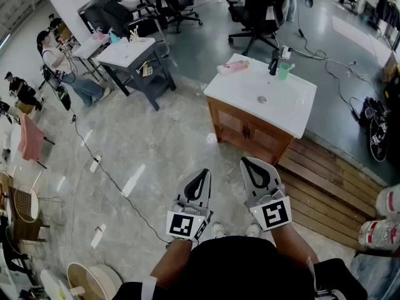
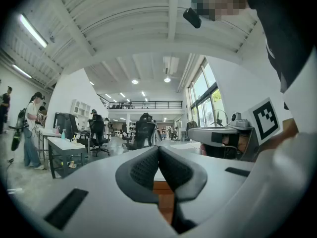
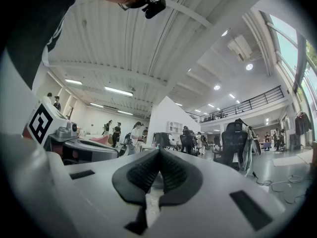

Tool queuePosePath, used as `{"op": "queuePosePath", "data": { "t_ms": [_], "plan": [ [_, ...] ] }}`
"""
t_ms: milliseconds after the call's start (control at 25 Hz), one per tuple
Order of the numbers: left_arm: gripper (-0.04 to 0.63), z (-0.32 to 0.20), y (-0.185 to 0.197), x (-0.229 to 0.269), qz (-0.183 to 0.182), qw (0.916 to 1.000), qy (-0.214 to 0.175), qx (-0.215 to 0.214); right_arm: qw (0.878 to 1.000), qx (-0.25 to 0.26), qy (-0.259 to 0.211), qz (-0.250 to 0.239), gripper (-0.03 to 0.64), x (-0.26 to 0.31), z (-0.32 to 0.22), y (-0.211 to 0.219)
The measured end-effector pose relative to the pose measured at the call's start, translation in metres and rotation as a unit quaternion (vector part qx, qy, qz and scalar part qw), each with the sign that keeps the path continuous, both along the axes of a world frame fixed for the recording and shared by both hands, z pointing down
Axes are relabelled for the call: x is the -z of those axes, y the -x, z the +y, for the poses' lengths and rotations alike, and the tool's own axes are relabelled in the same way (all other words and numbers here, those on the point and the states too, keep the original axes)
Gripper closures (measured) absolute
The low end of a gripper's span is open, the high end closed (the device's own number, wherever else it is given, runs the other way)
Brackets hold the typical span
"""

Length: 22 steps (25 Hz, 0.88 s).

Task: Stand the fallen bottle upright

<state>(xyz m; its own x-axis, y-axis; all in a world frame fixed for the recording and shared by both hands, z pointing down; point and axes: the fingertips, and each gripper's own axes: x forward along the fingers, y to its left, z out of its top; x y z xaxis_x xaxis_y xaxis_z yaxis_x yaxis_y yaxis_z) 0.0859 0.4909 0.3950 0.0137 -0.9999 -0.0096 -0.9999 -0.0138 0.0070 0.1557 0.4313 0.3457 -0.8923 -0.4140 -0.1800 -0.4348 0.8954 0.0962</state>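
Two tools in play here, one per hand, and both are empty. The left tool (image 1: 203, 172) has its jaws pressed fully together with nothing between the pads, which is plain to see in the left gripper view. Same goes for the right tool (image 1: 247, 161): the pads meet at the tips and nothing is pinched. Each one carries one marker cube (image 1: 183, 225), so that's two cubes. Both tools hang side by side over the pale floor, right in front of the person, touching nothing.

One bottle (image 1: 233, 67), pinkish-white, is lying flat on its side at the far left corner of the white surface (image 1: 240, 92). It's well apart from both tools.

On that same surface:
- one black tap (image 1: 274, 62) at the far edge
- one green cup (image 1: 284, 71) just beside the tap
- one drain (image 1: 262, 99) in the middle of the basin

One wooden cabinet (image 1: 250, 133) sits under the surface, with its two doors facing the tools. Wooden decking (image 1: 319, 186) runs along the cabinet's right side.

Two clear jugs (image 1: 389, 202) with red labels sit at the right edge of the head view. There's one more surface with dark legs (image 1: 128, 54) off to the upper left with small stuff on it, too tiny to identify.
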Motion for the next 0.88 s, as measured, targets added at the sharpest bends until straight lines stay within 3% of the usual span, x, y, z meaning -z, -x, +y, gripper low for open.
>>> {"op": "queuePosePath", "data": {
  "t_ms": [360,520,680,760,880],
  "plan": [
    [0.580,0.013,-0.041,-0.006,0.004,0.9997,0.020,-0.014,1.000,-0.002,-0.004,0.014,0.604,-0.003,0.015,-0.041],
    [0.580,0.018,-0.042,-0.009,0.002,0.9996,0.027,-0.009,1.000,0.002,-0.001,0.015,0.604,-0.002,0.021,-0.043],
    [0.580,0.023,-0.039,-0.009,0.001,0.9996,0.027,-0.009,0.998,0.045,0.012,0.036,0.602,-0.012,0.036,-0.036],
    [0.580,0.027,-0.035,-0.008,0.000,0.9997,0.024,-0.006,0.999,0.049,0.006,0.014,0.601,-0.006,0.043,-0.032],
    [0.580,0.034,-0.026,-0.005,0.001,0.9999,0.016,-0.001,0.998,0.044,0.008,0.037,0.601,-0.018,0.049,-0.028]
  ]
}}
